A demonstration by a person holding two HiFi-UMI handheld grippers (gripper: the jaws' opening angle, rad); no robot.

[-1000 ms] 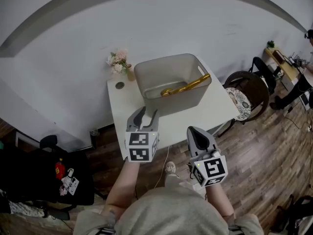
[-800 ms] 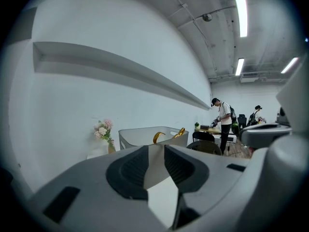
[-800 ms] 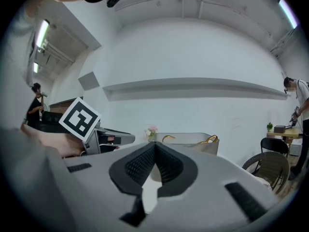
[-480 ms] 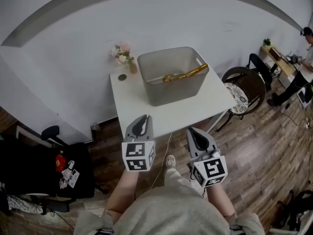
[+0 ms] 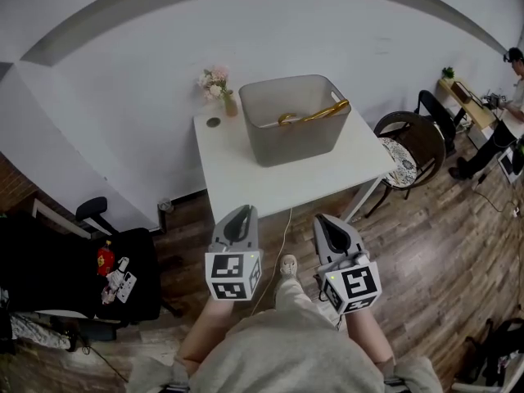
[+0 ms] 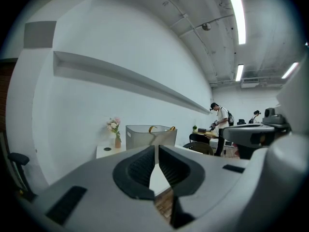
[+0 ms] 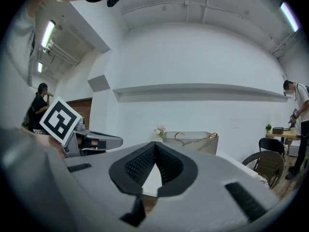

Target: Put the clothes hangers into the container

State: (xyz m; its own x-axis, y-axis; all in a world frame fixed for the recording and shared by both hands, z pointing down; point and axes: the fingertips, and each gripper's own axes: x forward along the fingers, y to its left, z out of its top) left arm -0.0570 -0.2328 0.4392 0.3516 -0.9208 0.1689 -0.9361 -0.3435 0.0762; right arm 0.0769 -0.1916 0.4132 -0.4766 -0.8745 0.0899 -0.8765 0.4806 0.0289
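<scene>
Plainly, the white tabletop (image 5: 270, 174) takes up the middle of the head view, standing against a pale wall on a wood-plank floor. On its far part sits the grey container (image 5: 295, 129), upright and open-topped. Both grippers are held near the person's body, short of the tabletop's near edge and over the floor, well apart from the container. The left gripper (image 5: 242, 213) points toward the tabletop with its jaws together and nothing between them. The right gripper (image 5: 327, 223) is just beside it and points the same way, with its ribbed pads meeting and nothing in them. The gold clothes hangers (image 5: 315, 113) are inside the container, lying across it with one end propped on the right rim and standing a little above it. How many there are I cannot tell. A small bunch of pink and white flowers (image 5: 216, 82) stands at the back left corner, just beside the container. Near it lies a small dark round disc (image 5: 214, 123).
</scene>
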